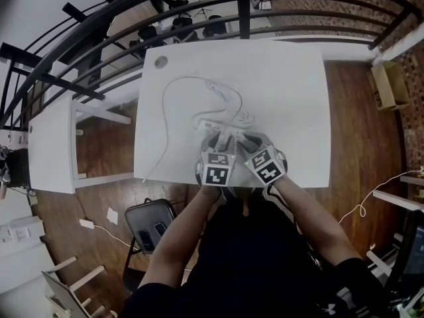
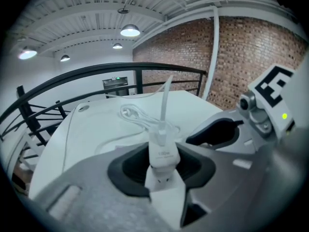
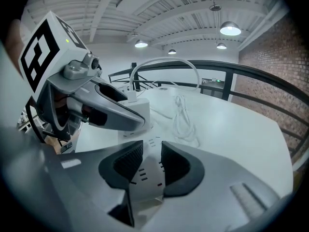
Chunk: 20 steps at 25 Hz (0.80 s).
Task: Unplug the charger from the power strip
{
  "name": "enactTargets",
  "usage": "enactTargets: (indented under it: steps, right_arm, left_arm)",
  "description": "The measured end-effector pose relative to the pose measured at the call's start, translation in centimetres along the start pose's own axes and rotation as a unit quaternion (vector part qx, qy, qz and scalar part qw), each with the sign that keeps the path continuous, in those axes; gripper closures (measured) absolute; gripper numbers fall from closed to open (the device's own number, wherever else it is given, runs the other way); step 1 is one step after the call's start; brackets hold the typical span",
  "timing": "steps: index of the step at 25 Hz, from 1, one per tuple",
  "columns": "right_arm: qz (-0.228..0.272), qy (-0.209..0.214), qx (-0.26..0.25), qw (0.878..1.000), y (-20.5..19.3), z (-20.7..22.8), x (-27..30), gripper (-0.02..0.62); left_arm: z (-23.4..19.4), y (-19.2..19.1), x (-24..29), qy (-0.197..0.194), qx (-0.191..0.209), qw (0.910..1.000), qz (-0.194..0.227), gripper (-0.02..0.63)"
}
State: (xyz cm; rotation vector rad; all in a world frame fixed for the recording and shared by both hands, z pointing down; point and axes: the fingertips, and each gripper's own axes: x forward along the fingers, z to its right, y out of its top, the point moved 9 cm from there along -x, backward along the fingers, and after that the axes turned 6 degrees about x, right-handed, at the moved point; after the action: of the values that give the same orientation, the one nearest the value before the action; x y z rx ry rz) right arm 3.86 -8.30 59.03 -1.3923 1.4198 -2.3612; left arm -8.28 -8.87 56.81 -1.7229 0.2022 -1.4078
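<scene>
A white charger stands plugged into the white power strip, which lies near the front middle of the white table. My left gripper is shut on the charger, a black pad against each of its sides. The charger's white cable rises straight up from it. My right gripper is shut on the power strip just beside it, the strip filling the gap between its pads. In the head view the left gripper and right gripper sit side by side over the strip; the charger is hidden there.
A coiled white cable lies on the table behind the strip. The strip's long cord loops off the left front edge. A black railing runs behind the table. A dark chair stands on the wooden floor at the front left.
</scene>
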Motion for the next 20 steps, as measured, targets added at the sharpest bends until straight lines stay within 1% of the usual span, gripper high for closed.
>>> enactTargets:
  steps: [3,4,5,6,8,10,12,15,17,20]
  right_arm:
    - [0.000,0.001,0.001,1.000,0.0,0.1,0.0,0.471]
    - [-0.001,0.001,0.001,1.000,0.0,0.2,-0.1,0.471]
    - [-0.002,0.001,0.000,1.000,0.0,0.2,-0.1,0.471]
    - [-0.002,0.002,0.000,1.000,0.0,0.2,-0.1,0.471]
    - [-0.003,0.003,0.000,1.000,0.2,0.2,-0.1,0.471]
    - [-0.002,0.002,0.001,1.000,0.3,0.1,0.0,0.471]
    - [0.000,0.002,0.003,1.000,0.2,0.0,0.0,0.471]
    - [0.003,0.002,0.003,1.000,0.1,-0.1,0.0,0.472]
    - [0.001,0.003,0.004,1.000,0.1,-0.2,0.0,0.472]
    - [-0.002,0.003,0.005,1.000,0.3,-0.1,0.1,0.472]
  left_arm:
    - [0.1,0.4,-0.4,-0.004,-0.048,0.9987,0.015,0.465]
    - [0.2,0.4,-0.5,-0.003,-0.057,0.9982,0.018,0.466]
    - [0.3,0.3,-0.5,0.002,-0.054,0.9983,0.021,0.466]
    - [0.3,0.2,-0.5,0.008,-0.041,0.9988,0.025,0.466]
    - [0.5,0.2,-0.4,0.017,-0.002,0.9992,0.037,0.466]
    - [0.7,0.0,-0.7,0.023,0.027,0.9980,0.052,0.466]
    - [0.6,0.0,-1.1,0.023,0.031,0.9972,0.064,0.466]
    - [0.0,0.1,-1.2,0.022,0.006,0.9979,0.060,0.466]
    - [-0.5,0.0,-1.5,0.014,-0.019,0.9980,0.059,0.466]
    - [-0.8,0.2,-2.3,-0.019,-0.090,0.9934,0.068,0.465]
